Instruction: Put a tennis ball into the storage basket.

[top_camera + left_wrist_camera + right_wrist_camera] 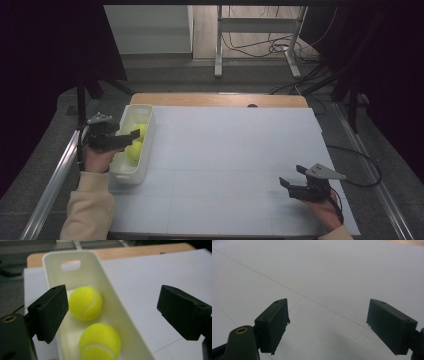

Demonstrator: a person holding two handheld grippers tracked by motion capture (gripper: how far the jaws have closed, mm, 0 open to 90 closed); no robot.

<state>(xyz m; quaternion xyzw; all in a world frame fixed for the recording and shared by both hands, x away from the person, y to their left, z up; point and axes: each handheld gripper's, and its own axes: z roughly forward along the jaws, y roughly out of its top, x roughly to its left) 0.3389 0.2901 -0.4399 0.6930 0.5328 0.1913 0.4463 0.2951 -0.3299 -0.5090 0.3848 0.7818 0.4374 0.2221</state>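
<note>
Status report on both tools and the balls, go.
Left tool open above white bin, holding nothing. Two tennis balls in bin. Right tool open over bare board. Nothing obstructing.

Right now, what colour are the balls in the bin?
Bright yellow-green tennis balls, clearest in the left gripper view.

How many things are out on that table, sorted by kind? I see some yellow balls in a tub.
Yellow tennis balls: 2, one farther along and one nearer, both lying in the tub.
White tub: 1, at the left edge of the table.
Hand-held tools: 2, the left tool above the tub, the right tool above bare table, both open.
Total: 5
</note>
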